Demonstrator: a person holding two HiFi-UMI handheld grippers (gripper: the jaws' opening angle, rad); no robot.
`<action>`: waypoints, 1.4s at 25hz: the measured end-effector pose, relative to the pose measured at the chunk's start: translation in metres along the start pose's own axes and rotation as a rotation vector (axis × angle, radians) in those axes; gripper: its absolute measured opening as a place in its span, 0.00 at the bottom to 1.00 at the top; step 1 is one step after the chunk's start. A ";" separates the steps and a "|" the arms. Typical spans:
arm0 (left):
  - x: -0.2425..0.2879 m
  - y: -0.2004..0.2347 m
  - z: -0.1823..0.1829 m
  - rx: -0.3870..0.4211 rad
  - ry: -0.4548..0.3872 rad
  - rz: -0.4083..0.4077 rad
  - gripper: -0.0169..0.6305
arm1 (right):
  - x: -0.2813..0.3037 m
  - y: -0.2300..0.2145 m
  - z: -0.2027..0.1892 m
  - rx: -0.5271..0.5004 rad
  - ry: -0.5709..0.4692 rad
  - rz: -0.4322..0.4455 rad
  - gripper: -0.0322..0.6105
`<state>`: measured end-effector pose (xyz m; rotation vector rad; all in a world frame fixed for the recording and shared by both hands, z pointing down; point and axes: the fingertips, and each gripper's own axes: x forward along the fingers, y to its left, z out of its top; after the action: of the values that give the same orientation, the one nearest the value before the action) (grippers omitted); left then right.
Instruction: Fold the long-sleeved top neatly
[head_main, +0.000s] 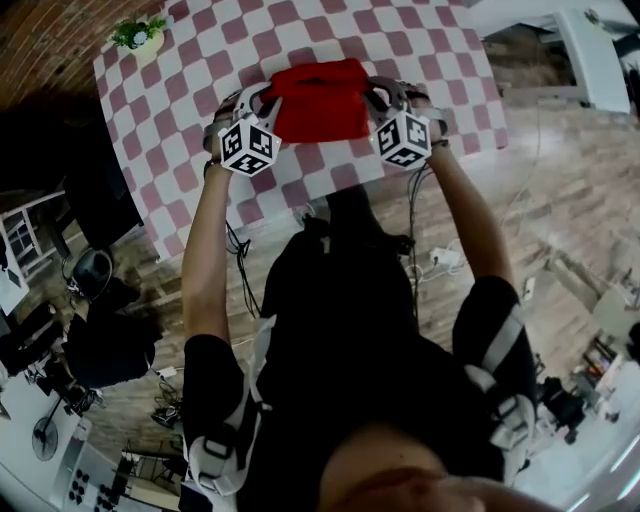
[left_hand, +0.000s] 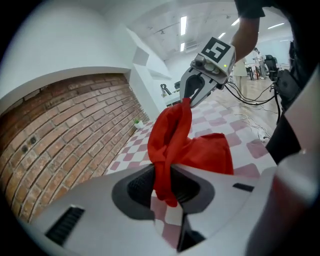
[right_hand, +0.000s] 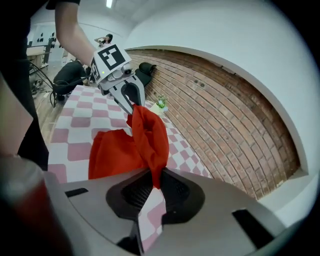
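The red long-sleeved top hangs between my two tools over the checkered bench, to the right of the small potted plant and nearer to me than it is. My left tool is nipped on a bunched fold of the red cloth, which fills the narrow gap between its jaws. My right tool is nipped the same way on the opposite end of that edge. In the head view they sit at either side of the bundle, the left tool on the plant's side and the right tool on the side away from it. I judge the fabric light, thin and quite limp. It ropes up where I pinch it, sags between the two grips, and droops in a loose flap whose lower part seems to reach the bench, though I cannot be sure it rests there. It won't break, but I expect it to slide and crease, so holds belong on the corners or seams of one edge, well apart, with the edge kept taut. The top looks partly folded already, since I can make out no sleeves. Its held edge, the long line for now, runs side to side from the plant's side across to the other. The body falls from that edge down toward the bench.
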<state>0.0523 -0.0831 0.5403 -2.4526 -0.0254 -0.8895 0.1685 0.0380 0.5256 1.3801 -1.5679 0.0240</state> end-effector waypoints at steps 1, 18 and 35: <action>-0.003 -0.010 -0.001 0.018 0.003 -0.008 0.15 | -0.005 0.012 -0.005 -0.009 0.006 0.002 0.12; 0.017 -0.123 -0.072 0.146 0.162 -0.127 0.15 | 0.010 0.141 -0.067 0.008 0.096 0.107 0.12; -0.039 -0.105 -0.003 -0.093 -0.029 -0.201 0.33 | -0.048 0.090 -0.022 0.248 -0.068 0.138 0.21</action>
<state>-0.0002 0.0122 0.5684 -2.5832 -0.2503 -0.9584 0.1077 0.1172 0.5553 1.4728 -1.7602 0.2657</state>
